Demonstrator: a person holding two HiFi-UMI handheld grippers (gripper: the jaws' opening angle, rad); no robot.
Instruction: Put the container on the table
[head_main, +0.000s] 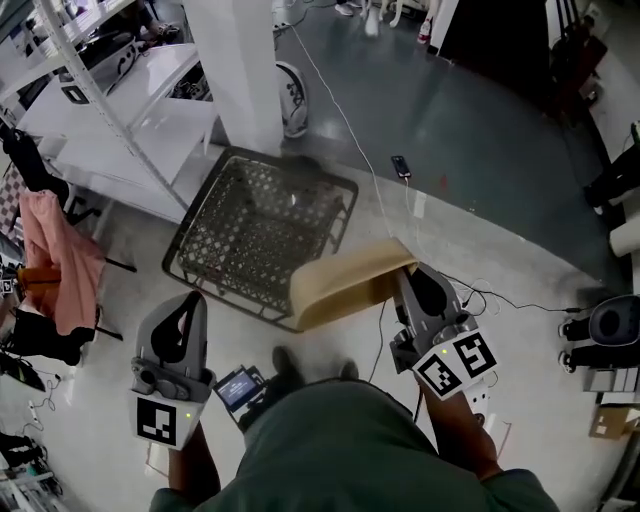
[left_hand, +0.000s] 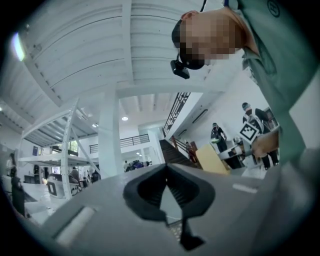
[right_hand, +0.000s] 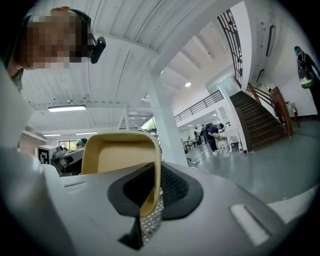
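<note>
Head view, with both gripper views. The right hand-held gripper (head_main: 405, 275) is clamped on one wall of the tan container (head_main: 345, 282), one jaw inside the rim and one outside. Its own view confirms this: the container (right_hand: 120, 152) stands on edge, hollow side facing the camera, with its wall running down between the jaws. This edge-on hold probably explains why the container hangs tilted rather than level. At the centre of the head view it is in the air above the floor (head_main: 470, 150), overlapping the lower right corner of the dark wire basket (head_main: 255, 235) that sits there. The left hand-held gripper (head_main: 185, 305), at lower left, has its jaws closed together with nothing between them — it appears to be kept low and aside, leaving the carrying to the other. White shelving (head_main: 130, 100) and a pillar (head_main: 235, 70) fill the upper left. No bench can be identified with certainty, so the container is judged to be mid-carry and not yet set down; before release it would need turning base-down.
</note>
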